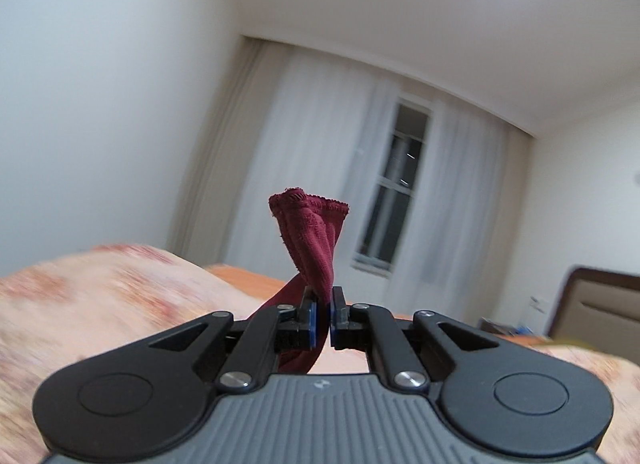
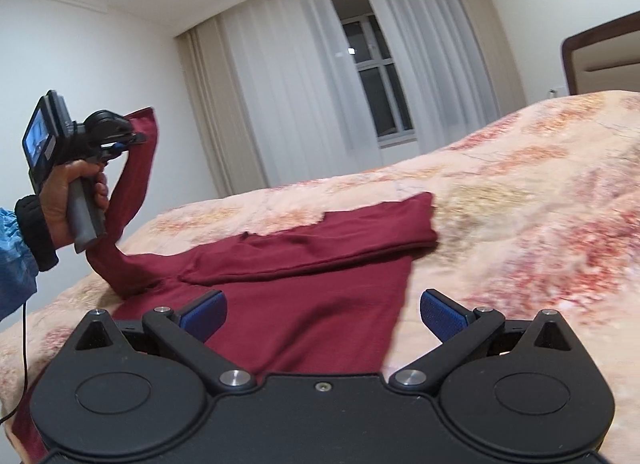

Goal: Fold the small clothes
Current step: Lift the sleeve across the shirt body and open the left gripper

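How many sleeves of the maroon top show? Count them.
2: one sleeve lifted in the left gripper; the other sleeve folded across the top's body on the bed.

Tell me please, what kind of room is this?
Most likely a bedroom. A bed with a floral blanket fills the foreground, a padded headboard stands at the far end, and white curtains cover a window. A dark red garment lies on the blanket.

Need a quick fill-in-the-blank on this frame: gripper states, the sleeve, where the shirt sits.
1. The left gripper is shut on the shirt's ____.
2. The right gripper has its jaws ____.
3. The dark red shirt lies mostly on the floral ____.
4. The other sleeve is folded ____ the shirt body.

Missing words: sleeve; open; bedspread; across
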Demonstrator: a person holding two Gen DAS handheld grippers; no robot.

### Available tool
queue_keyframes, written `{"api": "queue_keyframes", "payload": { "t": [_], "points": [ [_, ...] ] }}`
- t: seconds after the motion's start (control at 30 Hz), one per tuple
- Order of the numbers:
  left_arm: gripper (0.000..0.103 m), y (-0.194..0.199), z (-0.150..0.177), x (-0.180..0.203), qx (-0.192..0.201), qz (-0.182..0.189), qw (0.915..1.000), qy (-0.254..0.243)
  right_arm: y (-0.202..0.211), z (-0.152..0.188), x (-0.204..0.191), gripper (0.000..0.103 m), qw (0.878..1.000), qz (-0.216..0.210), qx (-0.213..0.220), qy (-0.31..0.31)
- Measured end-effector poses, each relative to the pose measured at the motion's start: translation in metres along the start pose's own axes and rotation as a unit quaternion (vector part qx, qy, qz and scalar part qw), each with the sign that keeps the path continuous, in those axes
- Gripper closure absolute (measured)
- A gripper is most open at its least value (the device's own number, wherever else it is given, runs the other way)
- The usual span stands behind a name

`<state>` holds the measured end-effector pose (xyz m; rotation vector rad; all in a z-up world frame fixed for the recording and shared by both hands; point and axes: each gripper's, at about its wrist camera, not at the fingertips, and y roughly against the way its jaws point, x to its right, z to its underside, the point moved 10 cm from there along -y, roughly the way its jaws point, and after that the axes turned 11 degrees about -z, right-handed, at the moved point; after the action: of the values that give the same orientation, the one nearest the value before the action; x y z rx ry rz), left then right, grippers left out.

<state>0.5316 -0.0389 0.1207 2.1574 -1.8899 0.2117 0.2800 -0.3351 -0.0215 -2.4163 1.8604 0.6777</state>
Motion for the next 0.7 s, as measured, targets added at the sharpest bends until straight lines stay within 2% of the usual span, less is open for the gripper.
{"api": "queue_keyframes", "payload": {
  "t": [0.13,0.3,0.43,0.57,0.6,0.7],
  "points": [
    [0.098,0.004,0.051,0.050,-0.026,0.042,0.9980,-0.039,0.010,0.005,0.018,0.000,1.000,0.018,0.003,-0.012],
    [0.098,0.015,0.112,0.099,-0.065,0.076,0.9911,-0.088,0.020,0.013,0.034,0.000,0.999,0.030,0.000,-0.031],
    [0.097,0.025,0.148,0.117,-0.090,0.093,0.9828,-0.132,0.024,0.017,0.038,0.000,0.999,0.036,-0.002,-0.033],
    [0.097,0.028,0.172,0.128,-0.133,0.105,0.9754,-0.141,0.027,0.022,0.043,0.000,0.998,0.041,-0.003,-0.044],
    [0.096,0.023,0.176,0.127,-0.145,0.106,0.9737,-0.141,0.027,0.023,0.044,0.000,0.998,0.042,-0.003,-0.046],
    [0.083,0.019,0.187,0.126,-0.175,0.106,0.9686,-0.141,0.028,0.026,0.044,0.000,0.998,0.044,-0.006,-0.050]
  ]
}}
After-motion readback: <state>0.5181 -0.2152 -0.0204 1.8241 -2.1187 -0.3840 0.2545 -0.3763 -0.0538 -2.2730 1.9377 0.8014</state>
